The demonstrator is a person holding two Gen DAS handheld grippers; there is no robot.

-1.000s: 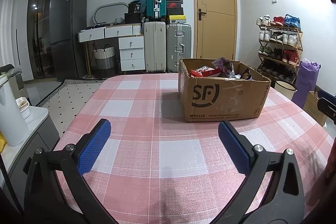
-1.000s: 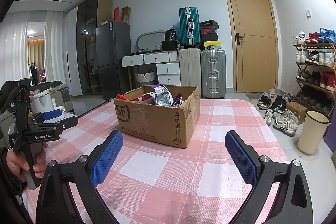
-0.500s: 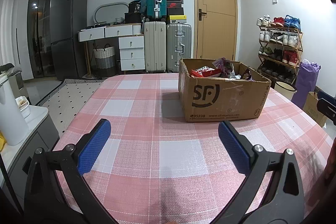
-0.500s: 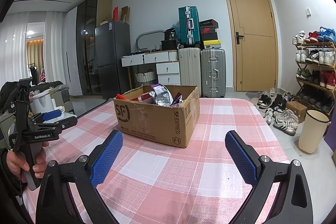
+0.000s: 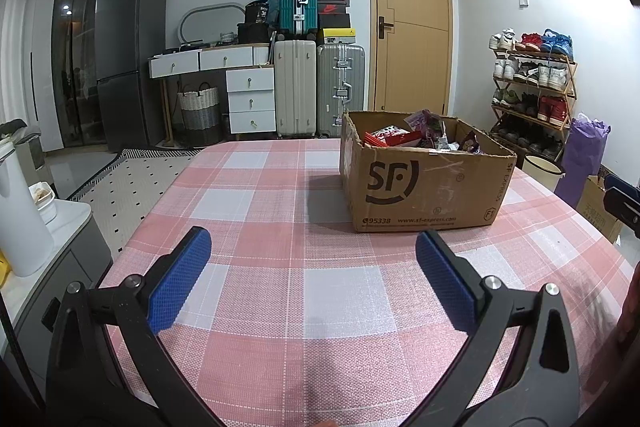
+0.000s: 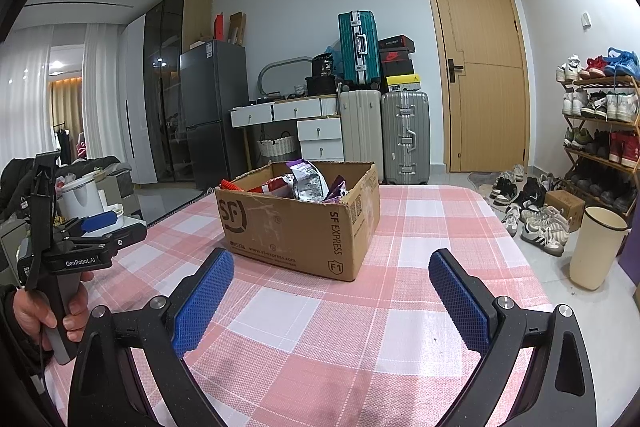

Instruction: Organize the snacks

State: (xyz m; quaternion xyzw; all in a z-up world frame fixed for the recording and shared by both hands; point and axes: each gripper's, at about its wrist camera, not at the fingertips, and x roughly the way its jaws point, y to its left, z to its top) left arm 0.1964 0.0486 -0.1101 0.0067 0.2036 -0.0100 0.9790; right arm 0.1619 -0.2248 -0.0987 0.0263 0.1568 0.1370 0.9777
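A brown cardboard box (image 5: 424,187) marked SF stands on the pink checked tablecloth (image 5: 280,211), holding several snack packets (image 5: 394,137) in red, purple and silver. In the right wrist view the same box (image 6: 296,223) sits ahead with its packets (image 6: 304,181) showing above the rim. My left gripper (image 5: 314,251) hangs open over the cloth, short of the box and slightly to its left. My right gripper (image 6: 330,269) is open too, just in front of the box. Neither holds anything. A hand (image 6: 36,311) grips the left tool's handle at the left edge.
Beyond the table stand suitcases (image 5: 298,99), a white drawer unit (image 5: 250,99), a dark fridge (image 5: 128,67) and a wooden door (image 5: 412,27). A shoe rack (image 5: 532,87) and a cream bin (image 6: 596,247) are to the right; a white appliance (image 5: 18,211) sits left.
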